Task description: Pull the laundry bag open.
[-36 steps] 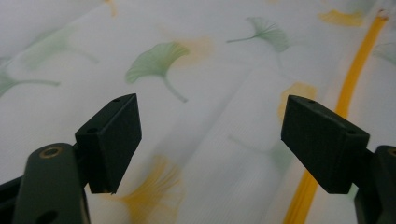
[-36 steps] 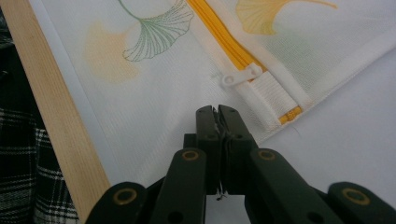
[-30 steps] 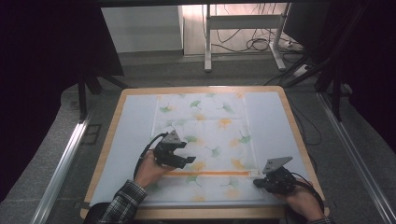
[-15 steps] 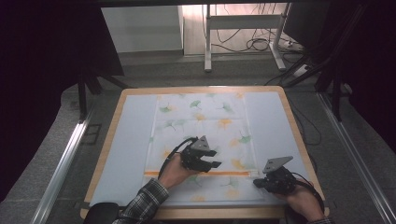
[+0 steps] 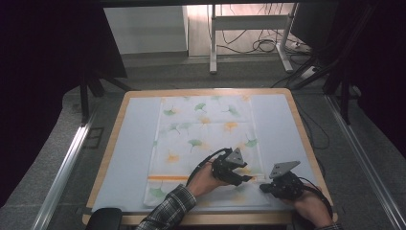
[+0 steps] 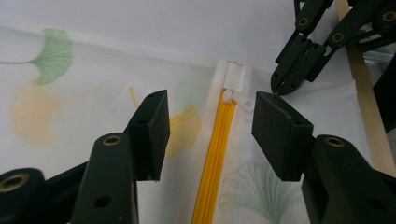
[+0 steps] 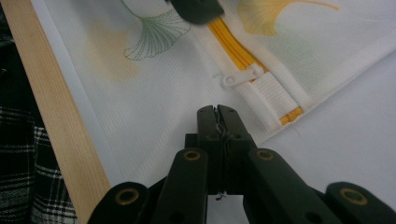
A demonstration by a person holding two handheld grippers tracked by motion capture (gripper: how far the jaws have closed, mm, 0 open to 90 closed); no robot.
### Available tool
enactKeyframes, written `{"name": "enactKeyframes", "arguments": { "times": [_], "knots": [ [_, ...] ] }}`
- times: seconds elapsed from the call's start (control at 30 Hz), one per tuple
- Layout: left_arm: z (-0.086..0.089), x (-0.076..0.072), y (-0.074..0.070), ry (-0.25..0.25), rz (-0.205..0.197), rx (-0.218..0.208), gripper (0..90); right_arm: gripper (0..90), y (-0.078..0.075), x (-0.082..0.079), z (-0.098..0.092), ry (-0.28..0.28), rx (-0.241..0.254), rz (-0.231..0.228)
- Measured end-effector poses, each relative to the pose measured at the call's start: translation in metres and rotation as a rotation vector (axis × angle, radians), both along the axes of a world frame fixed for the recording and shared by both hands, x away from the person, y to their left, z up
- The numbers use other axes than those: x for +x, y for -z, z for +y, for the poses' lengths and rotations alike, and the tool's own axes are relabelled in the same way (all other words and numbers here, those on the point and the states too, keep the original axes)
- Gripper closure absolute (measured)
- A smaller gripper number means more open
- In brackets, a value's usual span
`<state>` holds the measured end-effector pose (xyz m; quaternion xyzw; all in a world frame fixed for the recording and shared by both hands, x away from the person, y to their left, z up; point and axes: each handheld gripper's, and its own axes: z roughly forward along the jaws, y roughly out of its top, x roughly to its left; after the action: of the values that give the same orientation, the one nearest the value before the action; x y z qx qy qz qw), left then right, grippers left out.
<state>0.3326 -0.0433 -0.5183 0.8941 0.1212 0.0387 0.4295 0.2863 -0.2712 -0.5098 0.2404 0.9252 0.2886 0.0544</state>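
Note:
A white mesh pouch [image 5: 206, 139] printed with ginkgo leaves lies flat on the table, its orange zipper [image 5: 167, 178] running along the near edge. My left gripper [image 5: 246, 178] is at the zipper's right end. In the left gripper view it [image 6: 210, 123] is open and its jaws have just been opening; the zipper [image 6: 215, 158] and the white pull [image 6: 237, 99] lie between the pads, untouched. My right gripper [image 5: 262, 188] is shut, its tips [image 7: 217, 112] resting on the pouch's fabric just short of the pull [image 7: 242, 77]. It [image 6: 280, 88] also appears beyond the left jaws.
The pouch rests on a pale mat [image 5: 131, 143] inside a wooden-rimmed tabletop [image 5: 306, 139]. A plaid sleeve [image 5: 167, 208] reaches in over the near edge. Beyond the table are a grey floor, desk legs and cables [image 5: 268, 45].
My left gripper has travelled to the right along the zipper and now sits close to the right gripper. The right gripper has stayed put.

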Motion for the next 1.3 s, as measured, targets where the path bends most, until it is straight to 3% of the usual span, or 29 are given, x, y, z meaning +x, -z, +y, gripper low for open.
{"name": "enactKeyframes", "arguments": {
  "times": [0.3,0.5,0.7,0.87,1.2,1.3],
  "knots": [
    [-0.02,-0.001,0.015,0.034,0.0,0.017,46.4,87.8,0.0,0.0,0.0,-0.002,0.0,0.001],
    [-0.029,0.001,0.016,0.034,-0.026,0.041,46.3,87.8,0.0,0.0,0.0,-0.002,-0.002,-0.003],
    [-0.032,0.004,0.015,0.029,-0.017,0.039,46.5,87.8,0.0,0.0,0.0,0.0,-0.001,-0.001],
    [-0.028,0.006,0.015,0.029,0.02,0.017,49.7,87.8,0.0,0.0,0.0,0.0,-0.001,0.0],
    [-0.022,0.011,0.014,0.037,0.109,0.009,68.5,87.8,0.0,0.0,0.0,0.001,0.002,0.002],
    [-0.023,0.01,0.014,0.041,0.115,0.011,72.9,87.8,0.0,0.0,0.0,0.001,0.003,0.003]
  ]
}}
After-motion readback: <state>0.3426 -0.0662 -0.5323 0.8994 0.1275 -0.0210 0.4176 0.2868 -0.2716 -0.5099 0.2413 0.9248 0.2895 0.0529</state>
